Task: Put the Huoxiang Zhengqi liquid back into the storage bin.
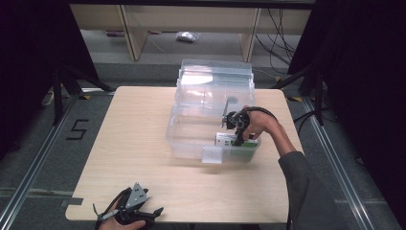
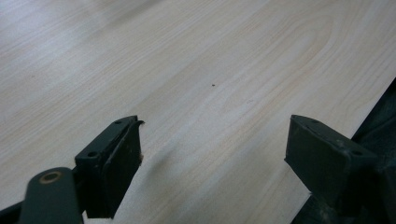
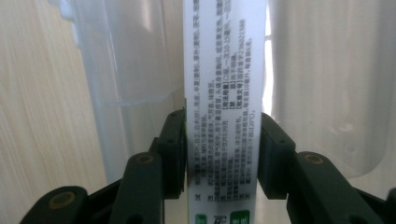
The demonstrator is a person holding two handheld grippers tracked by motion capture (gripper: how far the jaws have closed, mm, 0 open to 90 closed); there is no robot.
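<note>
Pale wooden bench [image 1: 143, 158]: box [image 3: 224, 93] is flanked by right gripper [image 3: 223, 154] jaws inside clear bin [image 1: 191, 139], contact unclear; left gripper [image 2: 212, 163] jaws are spread, empty.

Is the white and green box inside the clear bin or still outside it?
Inside: the box sits within the clear bin walls, with the right gripper jaws on its sides.

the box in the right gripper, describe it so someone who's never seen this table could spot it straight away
Find the clear plastic bin on the far half of the wooden table. In its near right corner, the right gripper reaches down to a flat carton. It is the bin's one opaque item, white with small black print and green.
</note>
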